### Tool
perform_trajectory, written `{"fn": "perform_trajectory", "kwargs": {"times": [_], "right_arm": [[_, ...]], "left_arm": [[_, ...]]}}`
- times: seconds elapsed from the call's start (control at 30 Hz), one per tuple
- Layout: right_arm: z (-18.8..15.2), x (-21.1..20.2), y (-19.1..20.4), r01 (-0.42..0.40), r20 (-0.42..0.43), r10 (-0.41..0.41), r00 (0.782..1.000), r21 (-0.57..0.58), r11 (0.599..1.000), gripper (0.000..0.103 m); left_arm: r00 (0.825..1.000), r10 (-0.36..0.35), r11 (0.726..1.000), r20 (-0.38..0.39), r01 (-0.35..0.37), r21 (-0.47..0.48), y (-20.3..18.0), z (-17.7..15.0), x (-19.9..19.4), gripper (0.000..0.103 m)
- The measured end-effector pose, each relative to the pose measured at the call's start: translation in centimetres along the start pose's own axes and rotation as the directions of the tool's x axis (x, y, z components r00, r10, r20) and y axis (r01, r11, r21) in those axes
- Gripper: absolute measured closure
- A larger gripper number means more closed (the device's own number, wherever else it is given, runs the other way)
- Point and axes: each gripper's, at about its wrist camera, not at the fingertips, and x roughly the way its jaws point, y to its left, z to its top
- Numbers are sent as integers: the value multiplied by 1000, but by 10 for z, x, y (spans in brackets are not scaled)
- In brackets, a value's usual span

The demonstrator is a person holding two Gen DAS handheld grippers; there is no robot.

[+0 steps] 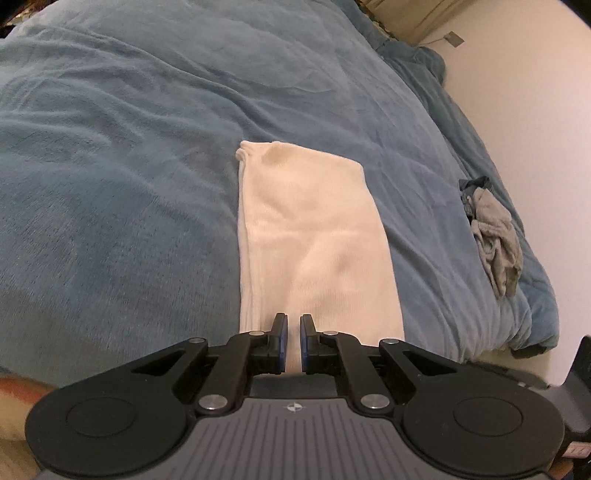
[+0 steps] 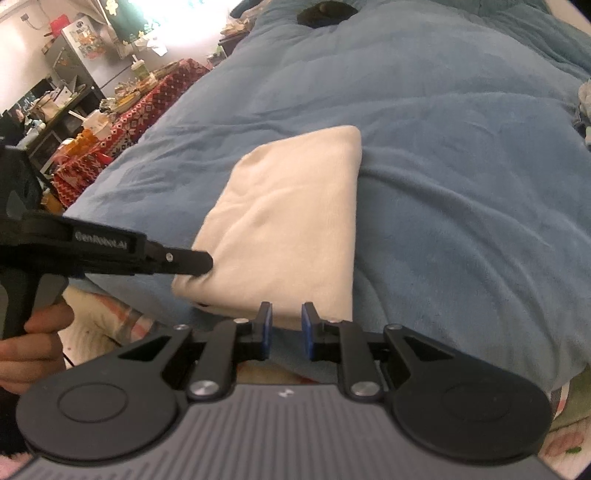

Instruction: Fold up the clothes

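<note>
A cream-white folded garment [image 1: 314, 229] lies as a long rectangle on the blue blanket [image 1: 129, 166]. In the left wrist view my left gripper [image 1: 293, 325] is shut on the garment's near edge, with cloth pinched between the blue pads. The right wrist view shows the same garment [image 2: 291, 206], and my left gripper [image 2: 205, 264] bites its near-left corner from the side. My right gripper [image 2: 287, 317] sits at the garment's near-right edge. Its jaws stand narrowly apart with the thick folded edge caught between them.
A crumpled grey garment [image 1: 496, 243] lies at the bed's right edge by the pale wall. A dark object [image 2: 325, 13] rests at the far end of the bed. Left of the bed stands a cluttered table with a red patterned cloth [image 2: 140, 107]. A hand [image 2: 33, 347] holds the left gripper's handle.
</note>
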Motion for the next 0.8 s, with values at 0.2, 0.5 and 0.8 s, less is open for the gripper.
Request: {"fn": "perform_trajectory", "kwargs": {"times": [0.2, 0.5, 0.8], "right_arm": [[32, 0, 11, 0, 70, 4, 998, -49, 999, 84], [78, 67, 36, 52, 53, -43, 998, -164, 985, 85], [37, 46, 25, 6, -7, -7, 1000, -147, 989, 84]], "left_arm": [[1000, -24, 1000, 17, 24, -12, -2, 7, -8, 96], [999, -52, 996, -7, 52, -78, 12, 16, 0, 96], [996, -82, 993, -42, 78, -84, 20, 20, 5, 96]]}}
